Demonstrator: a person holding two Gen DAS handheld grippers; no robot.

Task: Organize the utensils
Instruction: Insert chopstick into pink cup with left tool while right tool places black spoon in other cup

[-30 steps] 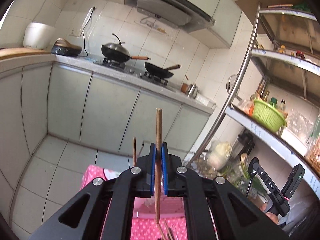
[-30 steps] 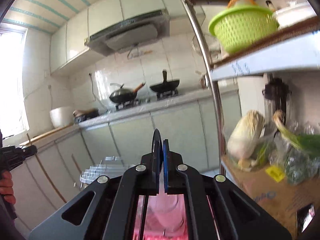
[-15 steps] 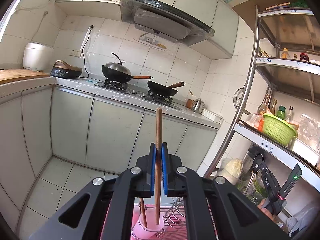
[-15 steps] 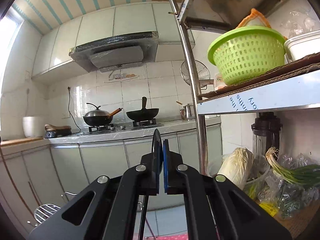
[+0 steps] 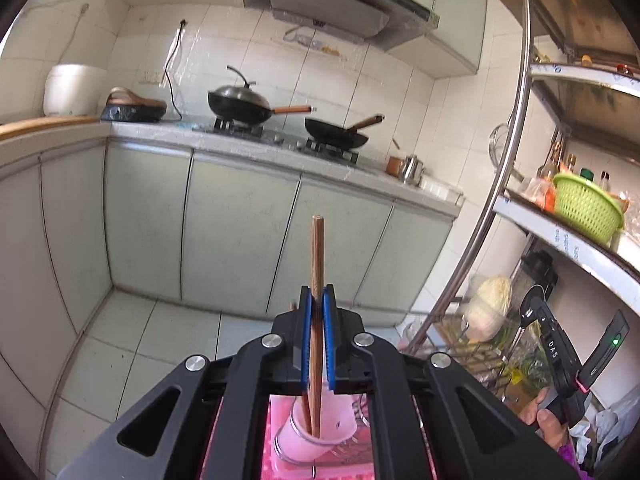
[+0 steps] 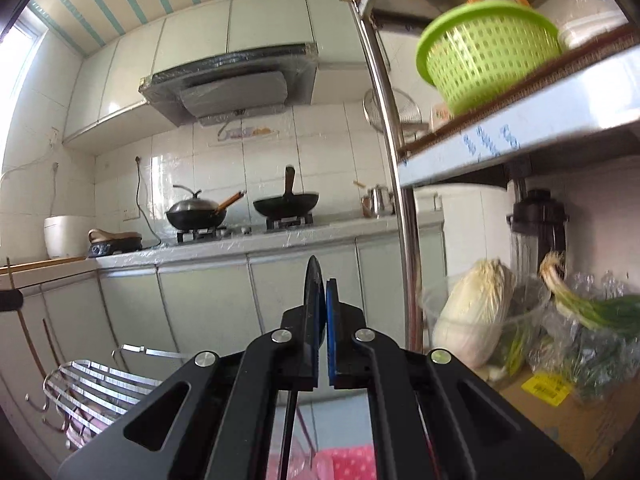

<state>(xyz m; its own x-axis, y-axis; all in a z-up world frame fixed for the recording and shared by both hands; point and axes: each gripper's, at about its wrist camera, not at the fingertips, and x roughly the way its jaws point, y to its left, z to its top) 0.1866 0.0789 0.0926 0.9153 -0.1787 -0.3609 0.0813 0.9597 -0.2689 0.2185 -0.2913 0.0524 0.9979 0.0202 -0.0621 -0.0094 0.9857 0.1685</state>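
My left gripper point(image 5: 317, 306) is shut on a wooden chopstick point(image 5: 317, 264) held upright. Its lower end reaches into a pink cup point(image 5: 320, 434) in a wire rack on the pink cloth, where another chopstick stands. My right gripper point(image 6: 320, 300) is shut on a thin black utensil point(image 6: 313, 300) with a flat rounded top; its thin handle hangs down between the arms. The right gripper also shows in the left wrist view point(image 5: 560, 356), held in a hand at lower right.
A metal dish rack point(image 6: 100, 384) is at lower left of the right wrist view. A steel shelf post point(image 6: 396, 184) stands right, with a green basket point(image 6: 488, 52) above and cabbage point(image 6: 472, 320) below. Counter with two woks point(image 5: 240, 100) lies behind.
The left gripper has come down, and the chopstick's lower end now sits in the pink cup. The right gripper has tilted; the dish rack is in its view again.
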